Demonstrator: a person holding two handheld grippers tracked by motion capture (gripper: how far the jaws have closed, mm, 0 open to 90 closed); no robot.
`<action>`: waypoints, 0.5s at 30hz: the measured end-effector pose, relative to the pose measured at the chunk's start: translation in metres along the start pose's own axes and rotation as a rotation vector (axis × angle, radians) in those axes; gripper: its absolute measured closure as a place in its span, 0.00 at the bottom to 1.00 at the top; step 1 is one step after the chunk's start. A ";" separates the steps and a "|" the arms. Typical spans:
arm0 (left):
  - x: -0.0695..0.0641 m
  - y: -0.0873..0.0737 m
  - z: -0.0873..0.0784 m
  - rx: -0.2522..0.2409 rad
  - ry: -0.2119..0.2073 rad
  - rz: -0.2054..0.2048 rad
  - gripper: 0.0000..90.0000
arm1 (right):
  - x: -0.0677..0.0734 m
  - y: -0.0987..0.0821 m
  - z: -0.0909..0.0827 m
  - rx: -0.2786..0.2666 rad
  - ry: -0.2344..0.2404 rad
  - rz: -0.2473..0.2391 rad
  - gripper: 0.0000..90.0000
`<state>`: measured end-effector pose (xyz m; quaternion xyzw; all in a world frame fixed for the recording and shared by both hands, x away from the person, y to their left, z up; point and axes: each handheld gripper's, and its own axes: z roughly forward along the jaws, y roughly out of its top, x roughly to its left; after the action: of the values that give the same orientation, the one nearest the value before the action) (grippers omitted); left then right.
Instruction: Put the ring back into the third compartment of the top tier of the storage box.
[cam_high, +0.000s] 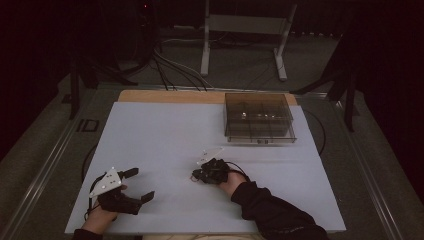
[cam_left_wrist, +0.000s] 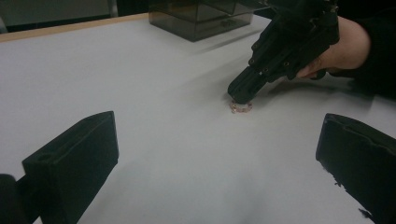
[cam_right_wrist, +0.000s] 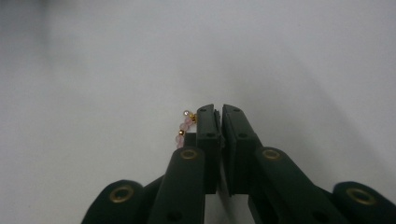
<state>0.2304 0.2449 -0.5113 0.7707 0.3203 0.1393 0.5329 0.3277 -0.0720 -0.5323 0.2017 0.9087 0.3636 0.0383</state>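
Note:
A small bracelet of pink and gold beads (cam_right_wrist: 183, 128) lies on the white table sheet (cam_high: 160, 140). My right gripper (cam_right_wrist: 217, 112) points down at it with its jaws pressed together, and part of the loop sticks out to the left of the tips. From the left gripper view, the bracelet (cam_left_wrist: 241, 108) shows under the tip of the right gripper (cam_left_wrist: 240, 95), still touching the sheet. My left gripper (cam_high: 141, 184) rests at the near left of the table, wide open, with nothing between its fingers (cam_left_wrist: 74, 163).
A dark see-through box with compartments (cam_high: 257, 117) stands at the far right of the sheet, also seen as the box (cam_left_wrist: 201, 18) beyond the right hand. A metal stand (cam_high: 245, 30) and cables lie on the floor behind the table.

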 end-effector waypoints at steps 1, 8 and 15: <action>0.000 0.000 0.000 0.000 0.000 0.000 0.00 | 0.000 0.000 0.000 -0.001 -0.002 -0.003 0.96; 0.000 0.000 0.000 -0.001 -0.001 0.000 0.00 | 0.002 0.004 -0.008 -0.019 0.007 -0.004 0.97; 0.000 0.000 0.000 0.001 -0.001 0.001 0.00 | 0.002 0.008 -0.018 -0.023 0.013 -0.016 0.97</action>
<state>0.2307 0.2446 -0.5114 0.7710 0.3200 0.1390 0.5328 0.3249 -0.0772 -0.5136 0.1917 0.9062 0.3750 0.0375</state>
